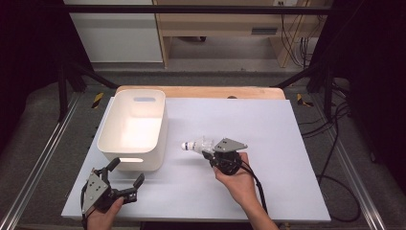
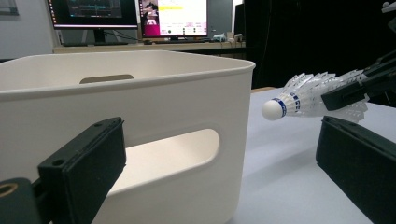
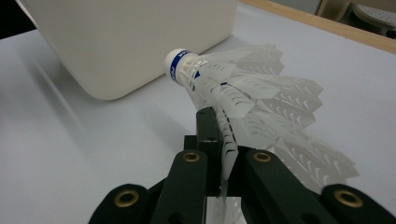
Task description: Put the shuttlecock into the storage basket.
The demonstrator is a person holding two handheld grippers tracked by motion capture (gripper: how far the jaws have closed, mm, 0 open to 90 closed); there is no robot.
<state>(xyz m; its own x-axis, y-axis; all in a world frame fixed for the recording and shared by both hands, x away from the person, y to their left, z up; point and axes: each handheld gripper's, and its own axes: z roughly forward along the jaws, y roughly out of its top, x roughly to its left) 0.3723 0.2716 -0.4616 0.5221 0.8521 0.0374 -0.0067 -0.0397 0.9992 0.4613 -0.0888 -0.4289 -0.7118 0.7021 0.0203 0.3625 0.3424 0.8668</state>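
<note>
A white plastic shuttlecock (image 1: 195,144) with a blue-banded cork is held just above the table, cork pointing left toward the white bin (image 1: 134,125). My right gripper (image 1: 208,154) is shut on its skirt. In the right gripper view the jaws pinch one side of the shuttlecock (image 3: 224,88) skirt at the right gripper (image 3: 218,128) tips, and the bin (image 3: 130,42) wall stands just beyond. My left gripper (image 1: 126,173) rests open near the table's front left corner, nothing between its jaws. The left gripper view has the bin (image 2: 140,93) close ahead, the shuttlecock (image 2: 301,100) to the right.
The white-covered table (image 1: 268,129) has bare room right of and behind the shuttlecock. The bin has handle slots and holds nothing visible. Metal rails run along both sides of the table, and cables lie on the floor at right. Monitors (image 2: 130,16) stand behind the bin.
</note>
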